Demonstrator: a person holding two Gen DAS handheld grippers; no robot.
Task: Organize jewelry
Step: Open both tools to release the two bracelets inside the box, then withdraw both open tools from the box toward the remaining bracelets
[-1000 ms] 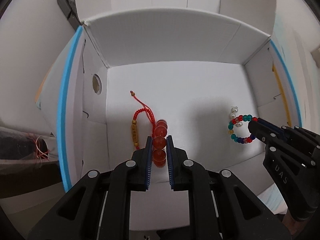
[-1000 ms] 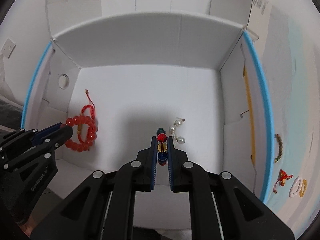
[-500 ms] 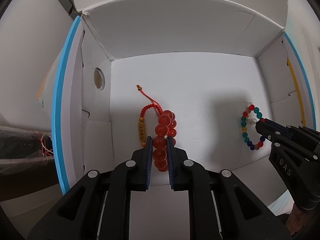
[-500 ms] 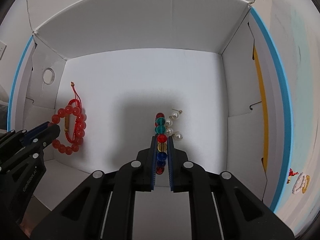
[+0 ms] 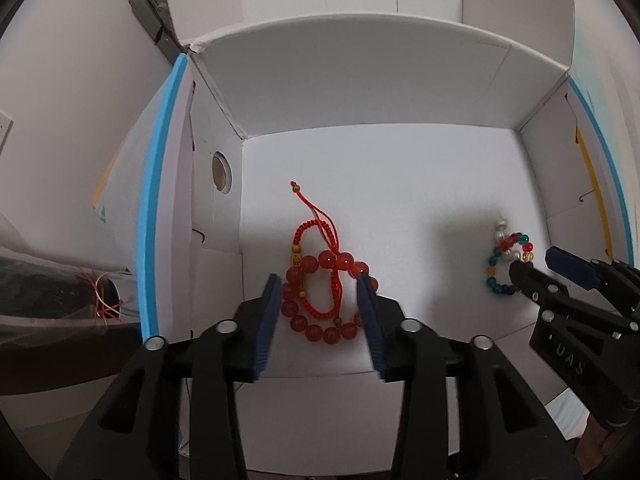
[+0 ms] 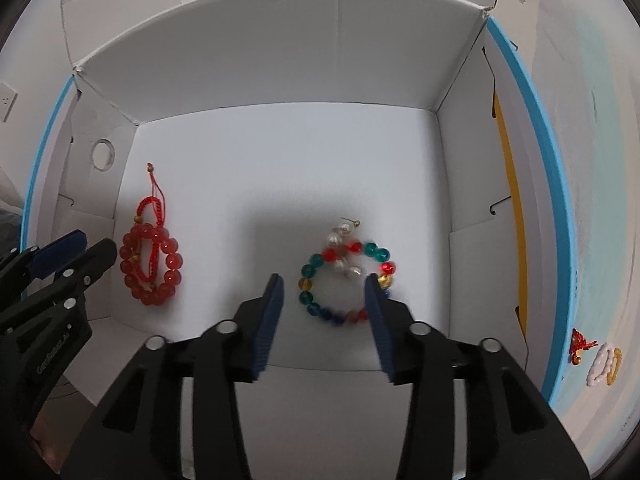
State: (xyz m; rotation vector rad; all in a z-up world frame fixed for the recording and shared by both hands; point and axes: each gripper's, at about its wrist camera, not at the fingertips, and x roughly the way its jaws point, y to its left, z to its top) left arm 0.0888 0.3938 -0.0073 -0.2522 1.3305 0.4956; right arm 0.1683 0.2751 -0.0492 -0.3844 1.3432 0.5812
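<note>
A red bead bracelet lies flat on the floor of a white cardboard box, on top of a red woven cord bracelet. My left gripper is open over it, a finger on each side. A multicoloured bead bracelet lies on the box floor to the right, over a pearl earring. My right gripper is open above it. The red bracelet also shows in the right wrist view, the multicoloured one in the left wrist view.
The box has tall white walls with blue-edged flaps and a round hole in its left wall. Outside the box on the right, a red charm and a white and gold bracelet lie on the pale table.
Both grippers have opened. The red bead bracelet and the multicoloured bracelet, held edge-on before, now lie flat on the box floor.
</note>
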